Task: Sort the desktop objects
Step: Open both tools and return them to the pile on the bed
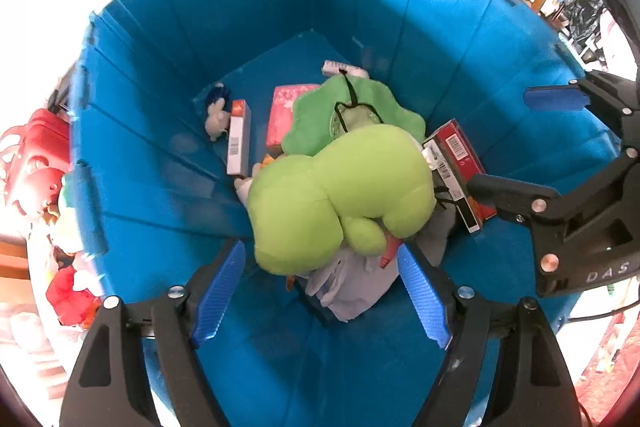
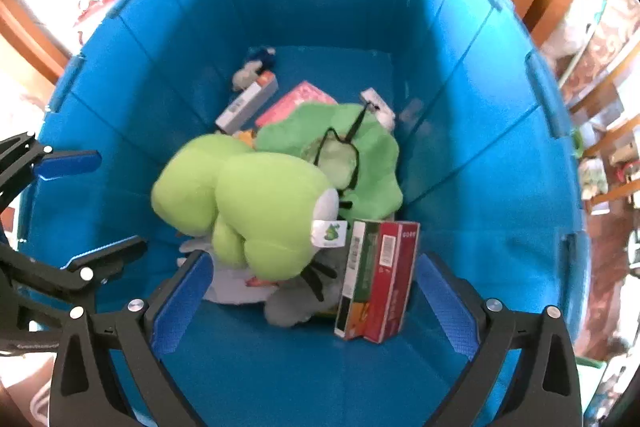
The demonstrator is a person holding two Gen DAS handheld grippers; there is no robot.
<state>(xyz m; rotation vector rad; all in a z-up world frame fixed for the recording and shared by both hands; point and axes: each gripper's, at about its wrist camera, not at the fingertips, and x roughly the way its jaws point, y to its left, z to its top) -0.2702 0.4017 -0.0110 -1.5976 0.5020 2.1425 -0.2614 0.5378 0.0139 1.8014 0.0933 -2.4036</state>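
Both wrist views look down into a deep blue bin (image 1: 168, 39) (image 2: 500, 131). On its floor lies a lime-green plush toy (image 1: 340, 191) (image 2: 248, 203) on top of a darker green plush (image 1: 356, 107) (image 2: 352, 147) and a grey cloth (image 1: 352, 287). A red box (image 1: 460, 163) (image 2: 388, 279) lies beside them. My left gripper (image 1: 322, 291) hangs open above the lime plush with nothing between its pads. My right gripper (image 2: 314, 303) (image 1: 520, 143) is open too, over the grey cloth and the red box, holding nothing.
Deeper in the bin are a pink box (image 1: 284, 115) (image 2: 296, 99), a white and orange carton (image 1: 239, 139) (image 2: 248, 103), a small white plush (image 1: 216, 119) and a white packet (image 1: 344, 69). Red toys (image 1: 36, 155) lie outside the bin's left wall.
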